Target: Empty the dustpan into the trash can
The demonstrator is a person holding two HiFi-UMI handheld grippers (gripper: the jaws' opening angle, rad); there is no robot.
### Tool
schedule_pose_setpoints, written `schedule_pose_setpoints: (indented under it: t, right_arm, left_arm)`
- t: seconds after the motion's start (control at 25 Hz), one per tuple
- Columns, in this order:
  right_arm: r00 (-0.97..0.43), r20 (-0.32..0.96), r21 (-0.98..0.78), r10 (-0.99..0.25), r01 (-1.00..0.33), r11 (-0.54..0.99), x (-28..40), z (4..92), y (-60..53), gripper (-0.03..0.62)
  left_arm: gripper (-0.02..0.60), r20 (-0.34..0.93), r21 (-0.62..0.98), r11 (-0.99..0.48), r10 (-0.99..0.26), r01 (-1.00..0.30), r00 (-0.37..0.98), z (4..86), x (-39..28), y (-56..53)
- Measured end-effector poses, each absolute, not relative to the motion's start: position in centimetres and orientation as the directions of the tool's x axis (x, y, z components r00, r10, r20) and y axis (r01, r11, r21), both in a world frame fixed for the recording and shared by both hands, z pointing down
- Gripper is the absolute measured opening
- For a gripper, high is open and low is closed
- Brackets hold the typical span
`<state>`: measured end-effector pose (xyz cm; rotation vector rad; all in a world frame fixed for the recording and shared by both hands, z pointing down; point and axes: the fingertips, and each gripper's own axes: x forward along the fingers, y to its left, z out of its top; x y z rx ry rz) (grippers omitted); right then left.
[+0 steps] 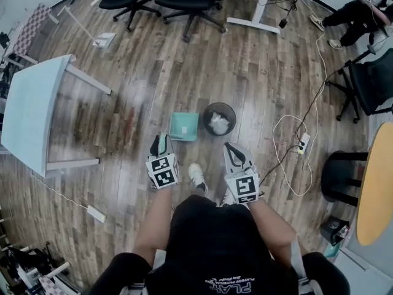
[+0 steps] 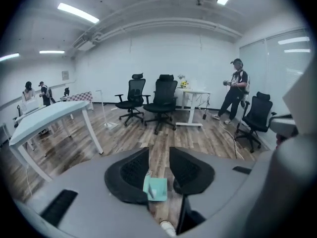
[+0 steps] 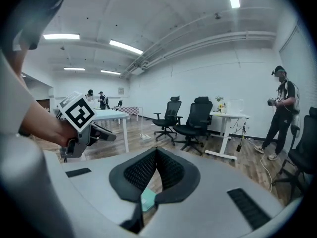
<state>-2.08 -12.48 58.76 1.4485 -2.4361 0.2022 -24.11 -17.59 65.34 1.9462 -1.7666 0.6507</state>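
A: Nearest the head camera is the person's dark shirt [image 1: 215, 244], with both arms stretched out ahead. What is in front of them?

B: The wooden floor [image 1: 258, 72], with the black trash can [image 1: 220, 105] standing on it. The dustpan [image 1: 184, 126] lies flat just to the can's left, close enough to tip into it. I cannot tell whether the two touch.

A: And the grippers?

B: Both are well above the pan and touch nothing. The left hand-held gripper [image 1: 159, 139] has its jaws apart with nothing between them. Its own view shows only the dustpan [image 2: 157, 189] far below, through the gap. The right hand-held gripper [image 1: 232, 147] has its tips together on nothing.

A: So the pan is set down, not carried?

B: It looks that way, and the white rubbish [image 1: 220, 124] in the can suggests it has been emptied.

A: How does the pan look?

B: It is pale teal and squarish, and its face looks bare. A strip in the same colour may be its handle.
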Motion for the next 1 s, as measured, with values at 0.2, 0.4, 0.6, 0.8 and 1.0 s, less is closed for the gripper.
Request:
schedule_pose_setpoints:
  t: [0.2,0.4,0.6,0.8,1.0]
  right_arm:
    - [-0.486,0.227,0.048,-0.844,-0.86,0.508,-0.6,54.2,-9.7,0.015]
    - [-0.518,0.134,0.054,-0.845,-0.848,0.528,1.5,50.0,-5.5,0.015]
    - [-0.533,0.078,0.064,-0.842,-0.841,0.538,2.9,46.8,-2.4,0.015]
    - [-0.522,0.051,0.093,-0.851,-0.846,0.525,3.6,44.5,-0.3,0.015]
    - [-0.515,0.008,0.115,-0.857,-0.851,0.512,3.1,42.5,0.6,0.015]
  left_arm:
    - [0.077,0.501,0.051,-0.128,-0.854,-0.99,0.136,59.1,-19.4,-11.9]
    - [0.023,0.351,0.129,-0.218,-0.902,-0.967,0.25,52.7,-13.9,-6.2]
    - [0.023,0.245,0.107,-0.304,-0.915,-0.947,0.321,47.7,-10.5,-2.6]
    - [0.023,0.211,0.091,-0.354,-0.907,-0.931,0.365,45.5,-8.6,-0.3]
    - [0.023,0.2,0.071,-0.385,-0.898,-0.92,0.392,44.8,-8.6,0.4]
